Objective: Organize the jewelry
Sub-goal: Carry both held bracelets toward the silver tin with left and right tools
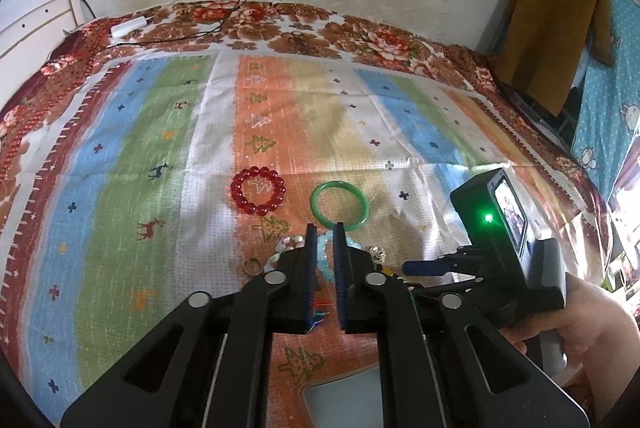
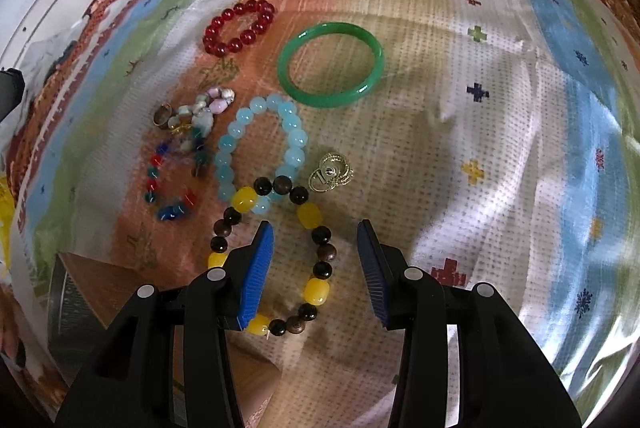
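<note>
On the striped cloth [image 2: 460,115] over the bed I count five bracelets: a red bead bracelet [image 2: 239,26], a green bangle [image 2: 331,63], a pale blue bead bracelet [image 2: 262,143], a yellow-and-dark bead bracelet [image 2: 316,256] and a multicolored bead strand [image 2: 168,187], plus a brown ring [image 2: 162,115] and a gold trinket [image 2: 332,173]. My right hand-held gripper [image 2: 316,268] hangs open, its jaws straddling the yellow-and-dark bracelet's right side, which partly overlaps the blue one. My left hand-held gripper [image 1: 324,256] is nearly closed, the blue beads visible between its jaws, though I cannot tell whether it grips them; its arms hide most of the pile.
</note>
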### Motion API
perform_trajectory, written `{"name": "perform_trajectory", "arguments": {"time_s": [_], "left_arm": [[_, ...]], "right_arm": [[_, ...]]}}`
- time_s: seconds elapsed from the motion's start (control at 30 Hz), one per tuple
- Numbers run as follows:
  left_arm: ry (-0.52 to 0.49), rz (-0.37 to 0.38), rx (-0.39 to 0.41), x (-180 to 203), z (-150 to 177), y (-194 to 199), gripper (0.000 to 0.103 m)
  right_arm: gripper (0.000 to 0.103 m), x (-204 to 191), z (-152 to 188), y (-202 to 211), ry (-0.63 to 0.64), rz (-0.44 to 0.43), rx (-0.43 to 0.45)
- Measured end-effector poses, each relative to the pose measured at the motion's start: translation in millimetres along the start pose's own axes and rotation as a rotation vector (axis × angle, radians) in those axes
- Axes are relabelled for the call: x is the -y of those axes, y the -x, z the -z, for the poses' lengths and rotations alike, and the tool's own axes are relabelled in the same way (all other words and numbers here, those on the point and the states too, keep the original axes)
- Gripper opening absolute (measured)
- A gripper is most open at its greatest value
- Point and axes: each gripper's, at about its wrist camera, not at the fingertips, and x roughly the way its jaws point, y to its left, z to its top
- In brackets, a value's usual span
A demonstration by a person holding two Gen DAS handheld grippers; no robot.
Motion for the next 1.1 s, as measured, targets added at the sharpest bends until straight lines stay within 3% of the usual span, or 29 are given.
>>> {"name": "perform_trajectory", "arguments": {"time_s": [0.2, 0.3, 0.47, 0.77, 0.9, 1.1], "left_arm": [[0.037, 0.001, -0.035, -8.0, 0.3, -6.1, 0.006], [0.081, 0.024, -0.095, -16.2, 1.8, -17.7, 0.006], [0.116, 0.007, -0.189, -25.6, 4.7, -37.2, 0.031], [0.084, -0.039, -0.312, -30.0, 8.7, -66.3, 0.036], [0.056, -0.074, -0.384, -33.5, 13.5, -83.7, 0.037], [0.043, -0.059, -0.451, -35.8, 18.5, -99.5, 0.035]], "right_arm": [[0.043, 2.1, 1.2, -2.1, 0.001, 0.000, -0.001], [0.036, 3.3, 1.4, -2.6, -0.001, 0.011, 0.000], [0.022, 4.5, -0.5, -3.8, -0.001, 0.016, 0.001], [0.011, 4.3, 0.7, -3.0, 0.013, 0.018, 0.006], [0.010, 2.8, 0.8, -2.7, 0.014, 0.015, 0.013], [0.010, 2.6, -1.3, 1.5, -0.007, -0.020, 0.032]]}}
